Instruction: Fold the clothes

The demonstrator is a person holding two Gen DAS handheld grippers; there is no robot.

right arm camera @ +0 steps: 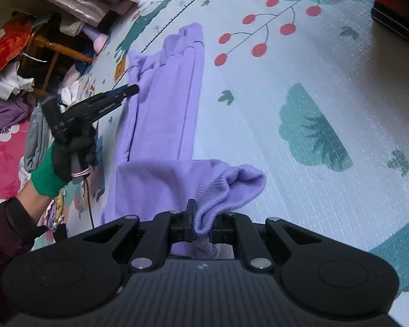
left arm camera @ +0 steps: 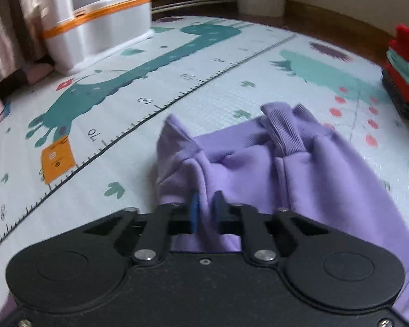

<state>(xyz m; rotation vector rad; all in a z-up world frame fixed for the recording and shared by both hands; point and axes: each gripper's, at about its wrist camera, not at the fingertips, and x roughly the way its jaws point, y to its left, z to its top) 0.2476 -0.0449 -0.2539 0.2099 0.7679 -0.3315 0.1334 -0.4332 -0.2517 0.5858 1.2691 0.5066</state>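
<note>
purple garment (right arm camera: 163,103): long folded strip across play mat (right arm camera: 300,141) | right claw (right arm camera: 201,224): clamped on ribbed cuff | left claw (left arm camera: 205,211): pinching garment edge | white-orange bin (left arm camera: 101,30): mat's far corner | red folded stack (left arm camera: 406,68): mat's right edge

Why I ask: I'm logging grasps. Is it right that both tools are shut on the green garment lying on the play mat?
Not quite: the garment is purple, not green, as the right wrist view shows. Both the left tool and right tool are shut on it, on the play mat.
</note>
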